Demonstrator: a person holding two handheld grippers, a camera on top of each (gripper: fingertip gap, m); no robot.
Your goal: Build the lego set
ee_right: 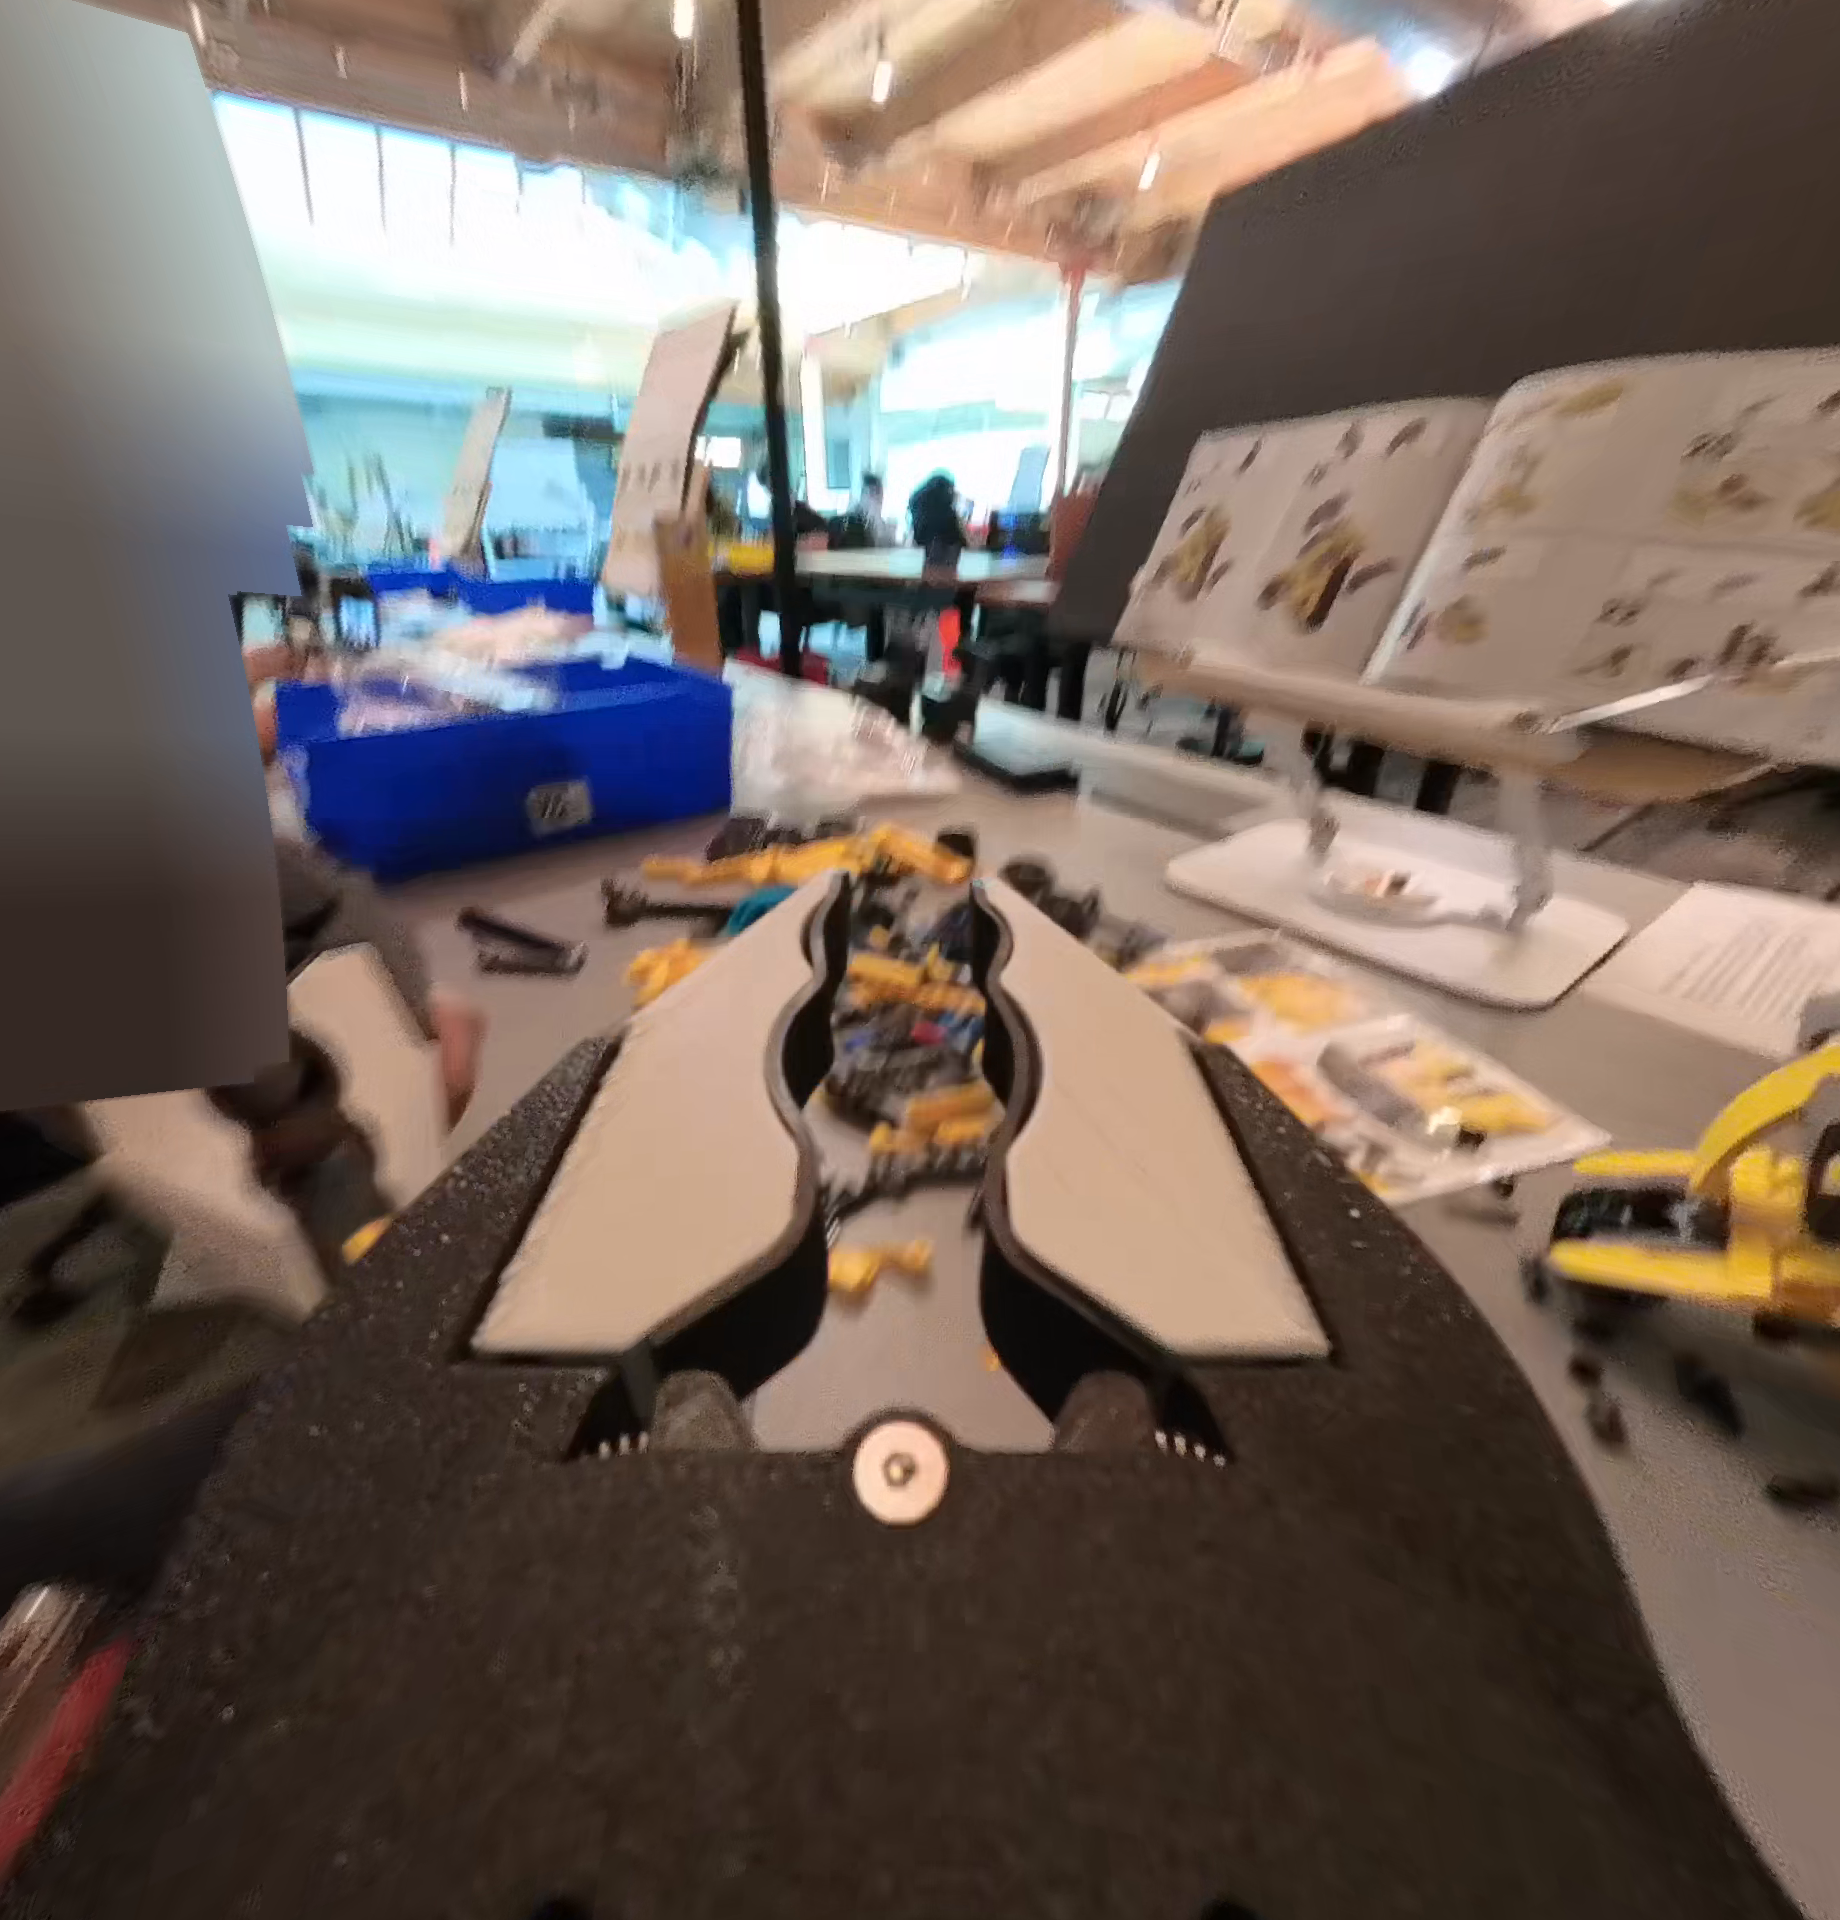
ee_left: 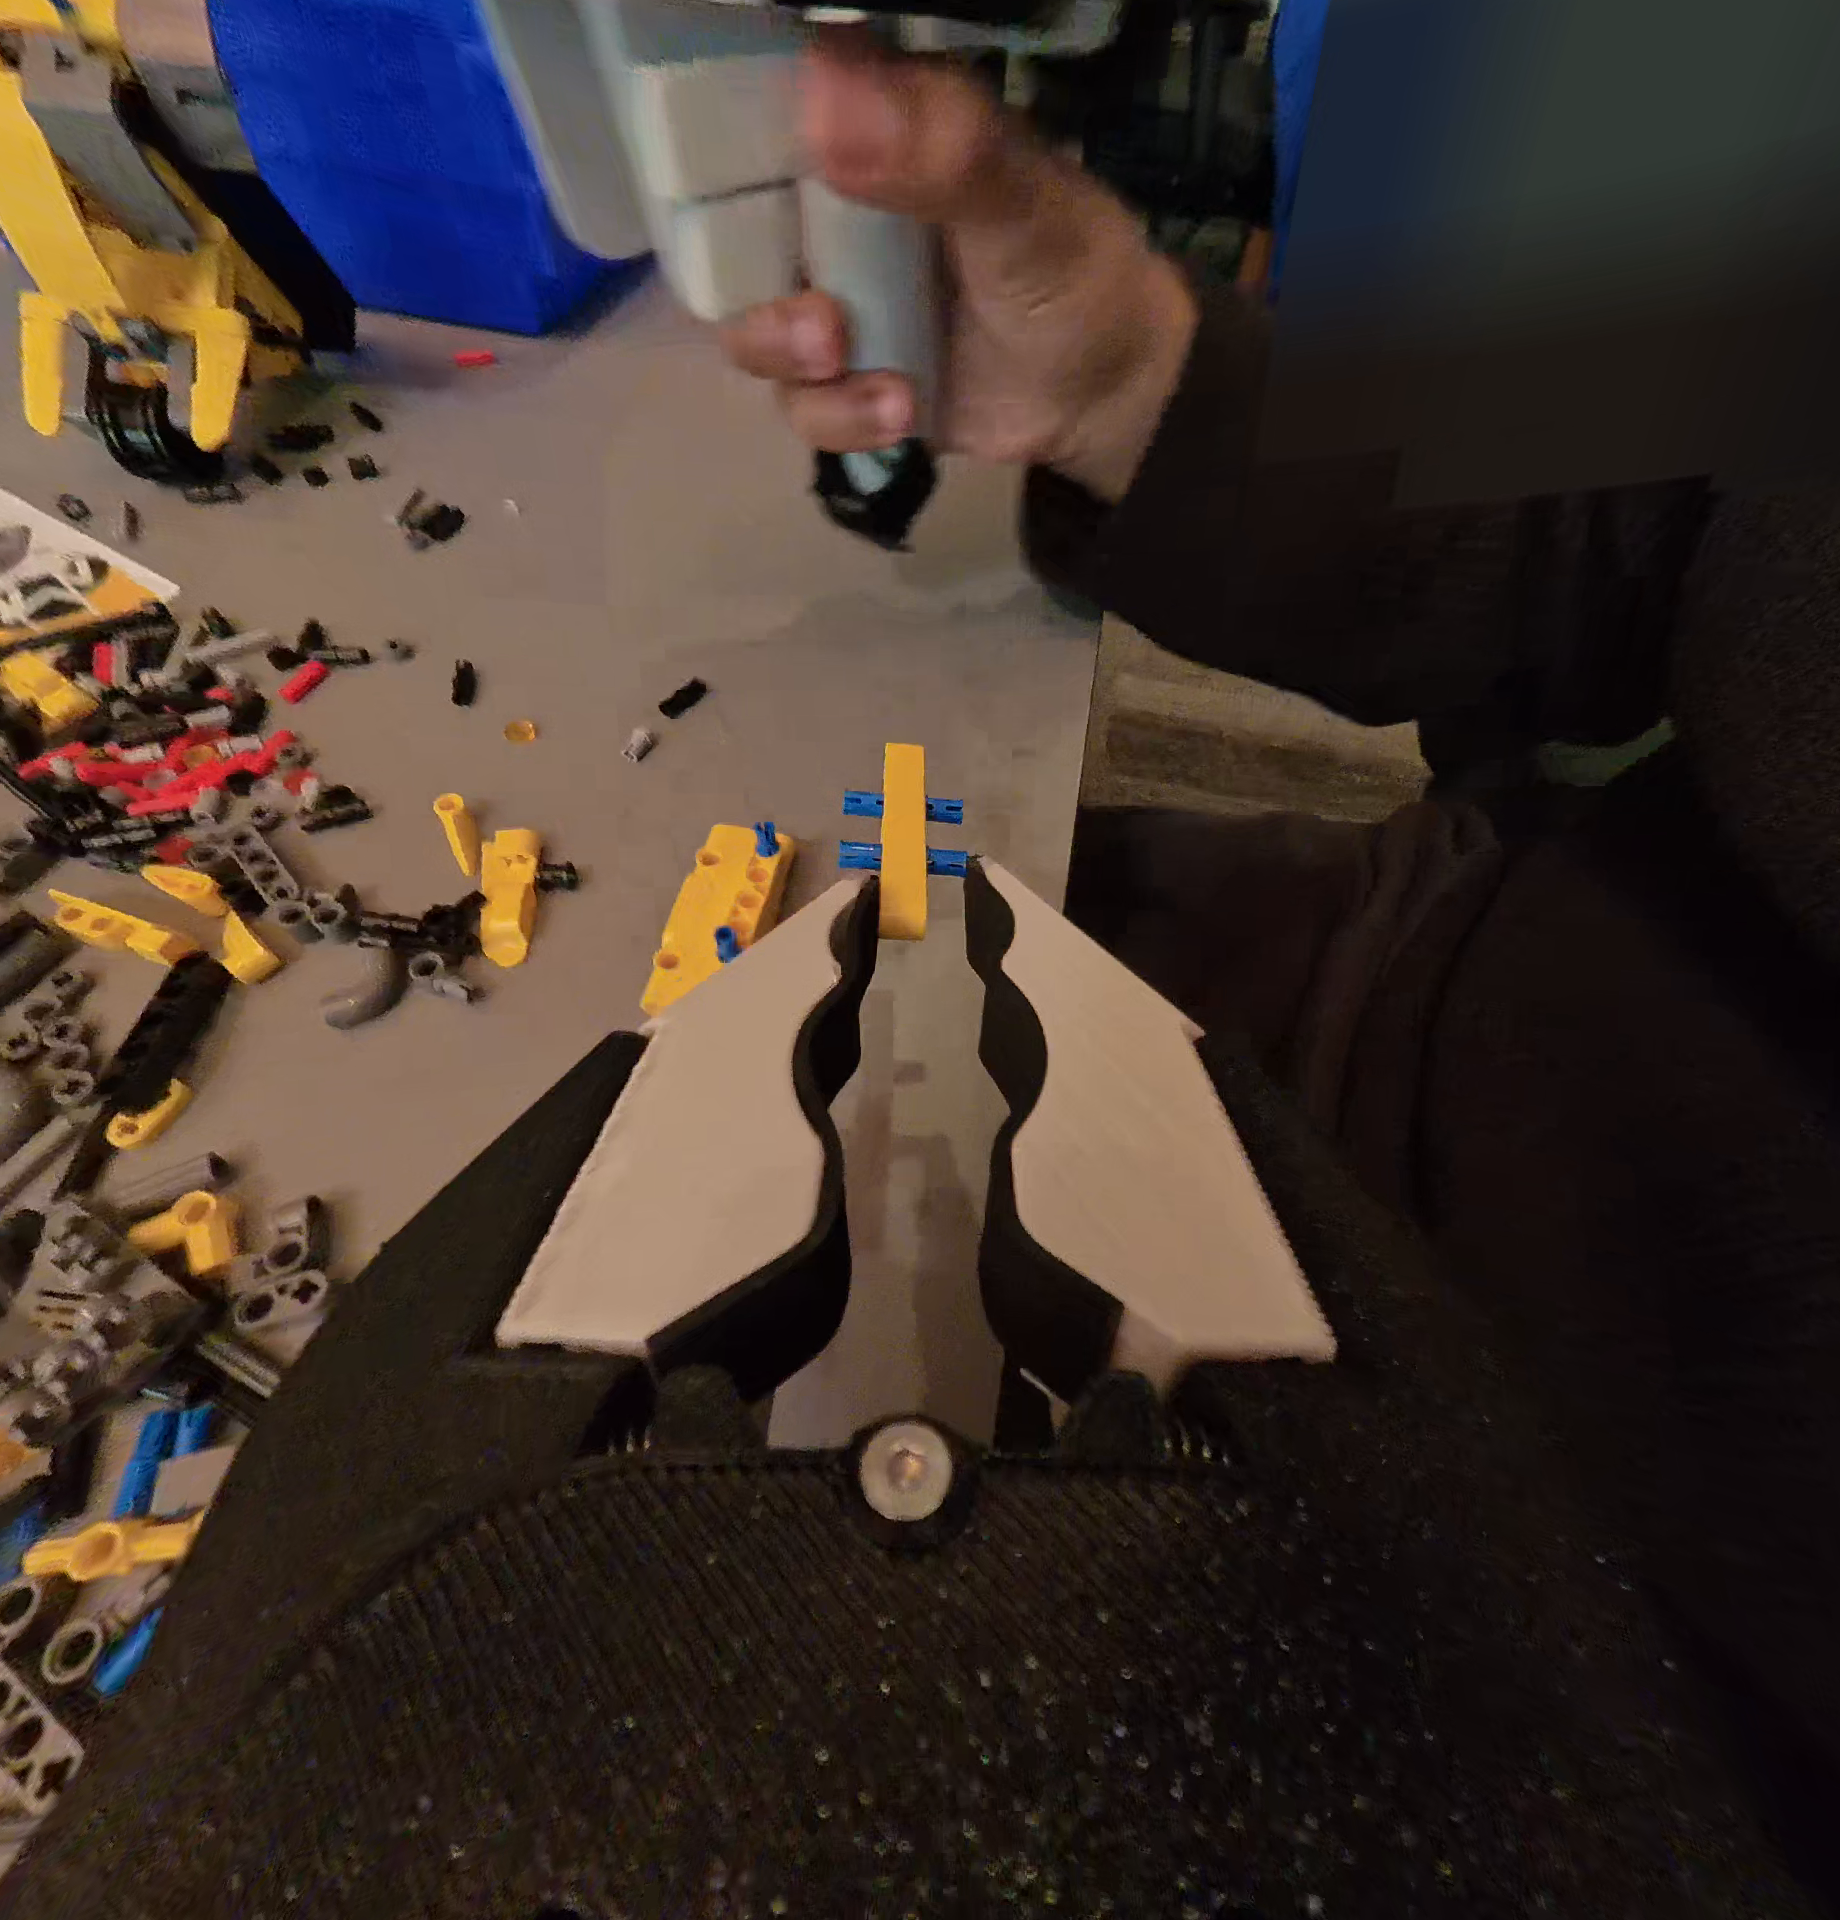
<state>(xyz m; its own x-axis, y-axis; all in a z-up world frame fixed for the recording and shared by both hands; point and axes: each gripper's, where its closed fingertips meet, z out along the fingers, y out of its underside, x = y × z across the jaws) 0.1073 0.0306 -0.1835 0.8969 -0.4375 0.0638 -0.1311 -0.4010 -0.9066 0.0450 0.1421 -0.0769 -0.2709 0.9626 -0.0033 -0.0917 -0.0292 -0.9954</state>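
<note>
A: Largest first?
B: One grey tabletop (ee_left: 687, 540), carrying everything. Then one blue bin (ee_left: 396, 156), upper left of the left wrist view, set at the back, likely to leave working room.
A: Reference material?
B: One open instruction booklet (ee_right: 1518, 540), propped on one white stand (ee_right: 1415, 914) at the right of the right wrist view. Tilted, presumably for reading while building.
A: The lego set itself?
B: One partly built yellow model (ee_left: 116, 260), upper left corner, well apart from the work spot. One loose parts pile (ee_left: 147, 790) along the left edge, too many pieces to count. Clear part bags (ee_right: 1394, 1101), right of centre in the right wrist view: at least two, exact count unsure.
A: Grippers?
B: Two. First the left gripper (ee_left: 918, 873), lower centre: fingers narrow, pinching one upright yellow beam (ee_left: 905, 821) over the tabletop's near edge, apparently presented for joining. Then the right gripper (ee_right: 908, 881): fingers parted by a modest gap, nothing between, high above the pile, blurred. Seen also at top centre of the left wrist view, gripped by a hand (ee_left: 999, 312).
A: Smaller items?
B: One yellow panel (ee_left: 724, 914), lying flat just beside the left fingers, likely the mating part. Last, blue pins (ee_left: 862, 802) in the beam: four ends showing, two per side. In the panel: two visible.
</note>
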